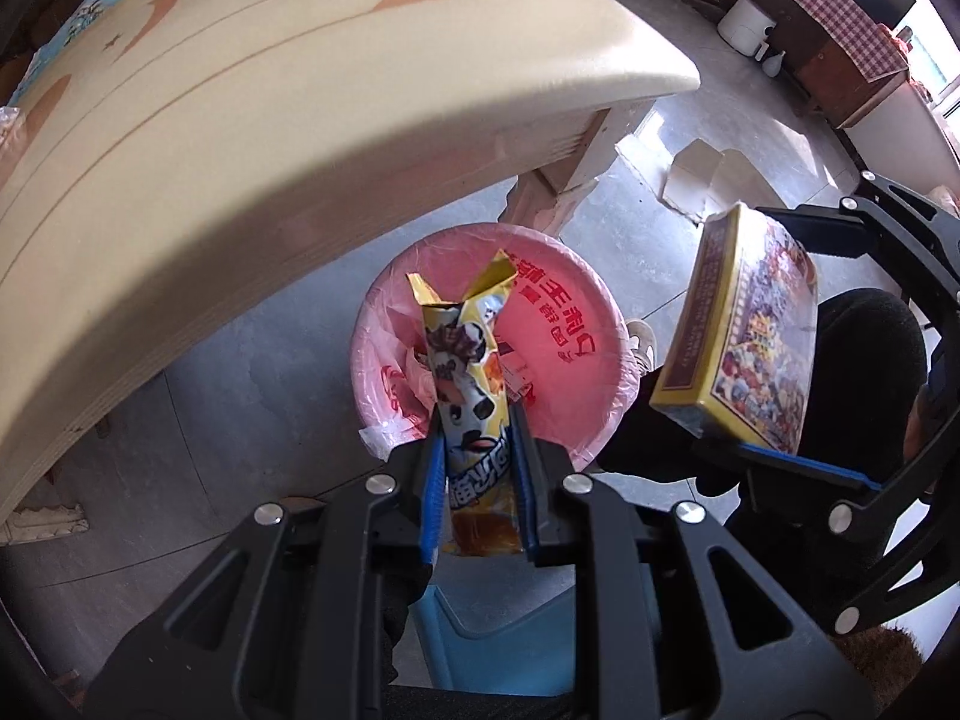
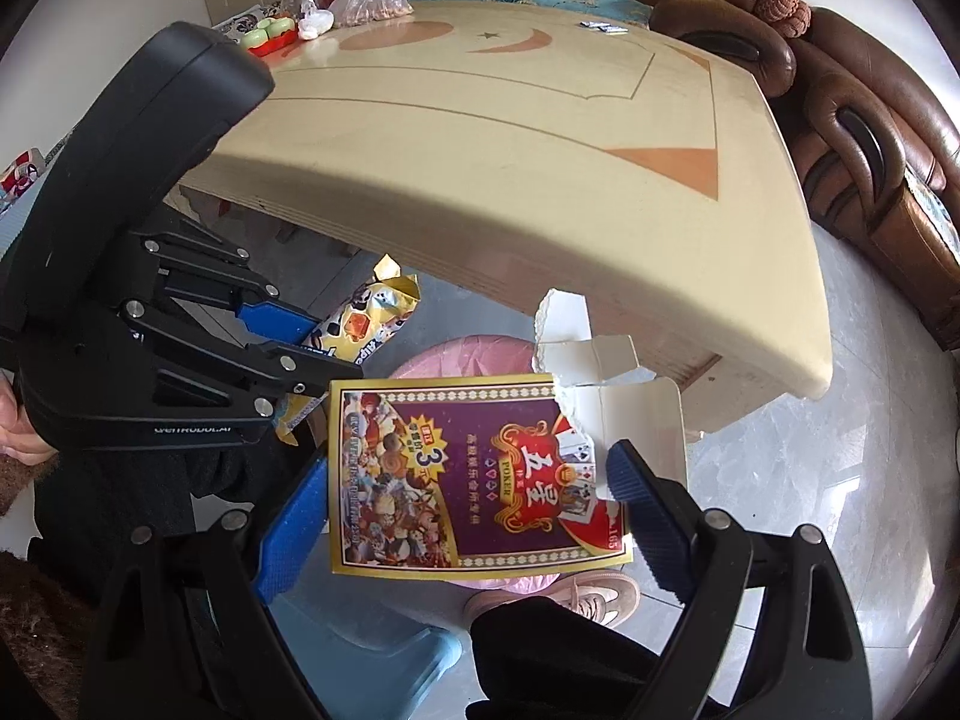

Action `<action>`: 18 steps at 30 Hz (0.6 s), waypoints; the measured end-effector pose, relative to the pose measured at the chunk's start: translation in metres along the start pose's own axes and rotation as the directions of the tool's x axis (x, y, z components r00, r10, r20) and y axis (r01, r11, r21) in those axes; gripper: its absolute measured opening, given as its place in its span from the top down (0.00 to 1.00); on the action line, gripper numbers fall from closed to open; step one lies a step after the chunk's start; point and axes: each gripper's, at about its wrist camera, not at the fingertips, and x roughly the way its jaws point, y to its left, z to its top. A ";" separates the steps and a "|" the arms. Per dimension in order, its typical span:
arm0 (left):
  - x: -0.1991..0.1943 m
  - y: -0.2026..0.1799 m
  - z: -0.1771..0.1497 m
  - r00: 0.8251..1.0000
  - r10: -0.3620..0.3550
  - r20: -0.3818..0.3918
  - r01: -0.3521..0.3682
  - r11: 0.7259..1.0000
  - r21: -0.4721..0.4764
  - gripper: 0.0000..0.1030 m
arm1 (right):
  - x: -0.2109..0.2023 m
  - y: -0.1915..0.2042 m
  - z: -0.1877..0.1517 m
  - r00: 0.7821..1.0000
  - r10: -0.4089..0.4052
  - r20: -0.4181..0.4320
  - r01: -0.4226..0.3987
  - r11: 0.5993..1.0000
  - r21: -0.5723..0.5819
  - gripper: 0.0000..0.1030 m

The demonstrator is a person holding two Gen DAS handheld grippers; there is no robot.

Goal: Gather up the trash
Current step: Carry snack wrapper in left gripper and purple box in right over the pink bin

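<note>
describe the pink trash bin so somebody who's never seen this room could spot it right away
Find the big cream table with orange corner triangles; on the grey floor beside its near edge stands the pink bin. It is round, lined with a pink plastic bag printed in red characters. It sits directly beneath the snack wrapper in the left claw, and is the only pink container down there.

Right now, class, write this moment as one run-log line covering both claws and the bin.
left claw: grips yellow snack wrapper | right claw: grips torn purple card box | pink-lined bin: below both
</note>
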 end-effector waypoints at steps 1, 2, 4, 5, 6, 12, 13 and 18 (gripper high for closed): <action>0.006 0.000 -0.001 1.000 -0.003 -0.006 0.003 1.000 -0.005 0.80 | 0.004 0.001 -0.003 1.000 -0.002 -0.004 0.002 1.000 0.002 0.16; 0.012 -0.001 -0.002 1.000 -0.003 -0.011 0.003 1.000 -0.008 0.80 | 0.008 0.000 -0.004 1.000 -0.006 -0.006 0.006 1.000 0.003 0.16; 0.023 -0.002 -0.003 1.000 0.002 -0.021 -0.003 1.000 -0.016 0.80 | 0.017 -0.003 -0.005 1.000 0.004 -0.014 -0.004 1.000 0.017 0.16; 0.029 -0.001 -0.002 1.000 0.007 -0.023 -0.008 1.000 -0.020 0.80 | 0.022 -0.004 -0.007 1.000 0.007 -0.017 -0.007 1.000 0.027 0.16; 0.034 0.000 -0.002 1.000 0.007 -0.026 -0.008 1.000 -0.027 0.80 | 0.027 -0.006 -0.008 1.000 0.009 -0.022 -0.008 0.999 0.034 0.16; 0.065 0.003 0.001 0.997 0.014 -0.069 -0.017 0.999 -0.042 0.80 | 0.057 -0.020 -0.014 0.998 0.030 -0.062 -0.024 0.996 0.090 0.16; 0.070 0.004 0.002 0.997 0.009 -0.075 -0.012 0.999 -0.040 0.80 | 0.063 -0.023 -0.014 0.997 0.038 -0.070 -0.030 0.994 0.102 0.16; 0.096 0.010 0.007 0.993 0.000 -0.117 -0.007 0.998 -0.060 0.80 | 0.089 -0.035 -0.019 0.994 0.036 -0.104 -0.022 0.991 0.131 0.16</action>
